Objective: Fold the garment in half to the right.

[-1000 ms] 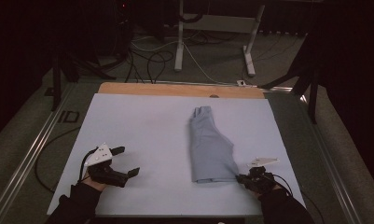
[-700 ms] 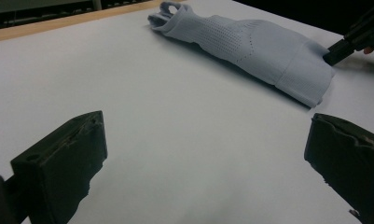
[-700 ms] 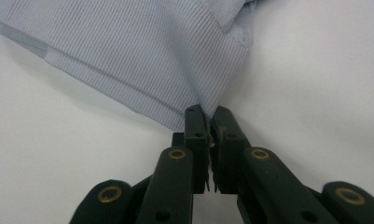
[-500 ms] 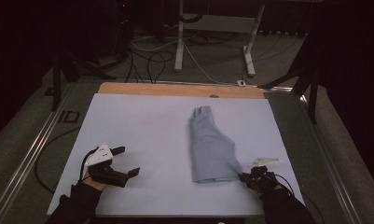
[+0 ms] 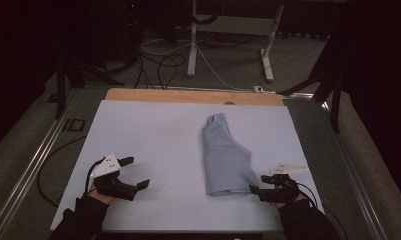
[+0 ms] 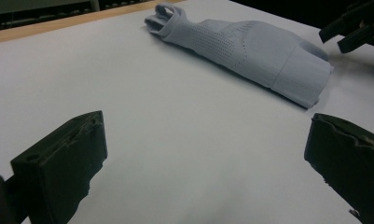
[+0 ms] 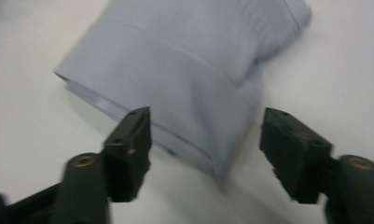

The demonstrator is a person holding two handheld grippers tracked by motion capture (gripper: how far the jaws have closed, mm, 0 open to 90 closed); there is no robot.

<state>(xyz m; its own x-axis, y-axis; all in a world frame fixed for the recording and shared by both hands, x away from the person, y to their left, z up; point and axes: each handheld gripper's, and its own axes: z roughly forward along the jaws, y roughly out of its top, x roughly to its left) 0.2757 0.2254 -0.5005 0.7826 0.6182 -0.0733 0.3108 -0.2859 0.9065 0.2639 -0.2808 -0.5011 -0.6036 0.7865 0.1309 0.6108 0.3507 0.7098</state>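
- High view: a pale blue-grey perforated knit garment, folded into a long narrow bundle [image 5: 224,157], lies right of centre on the white sheet covering the table [image 5: 153,135]. Its narrow end points toward the top of the frame and its wide folded hem toward the bottom. Judging by the neat stack, the folding looks largely done, and the bundle seems to have been set down to rest.
- The right gripper [image 5: 258,190] sits at the lower right, just beside the hem's near corner. Its jaws have just been opening, and nothing is pinched between them. The forearm comes in from the bottom edge, and the tool lies low and roughly level, pointing left at the cloth.
- The left gripper [image 5: 136,172] rests in the lower left, well apart from the garment. Its jaws are spread wide and empty, as if parked while the other hand works.
- Left gripper view: both black jaws rise at the bottom corners over bare sheet. The garment lies across the upper right, its narrow end to the upper left, and the other gripper's dark jaws show at the top right corner.
- Right gripper view: the jaws stand apart on either side of the hem's corner, which lies ahead of them, and the pads do not press the layered cloth. This view is somewhat blurred.
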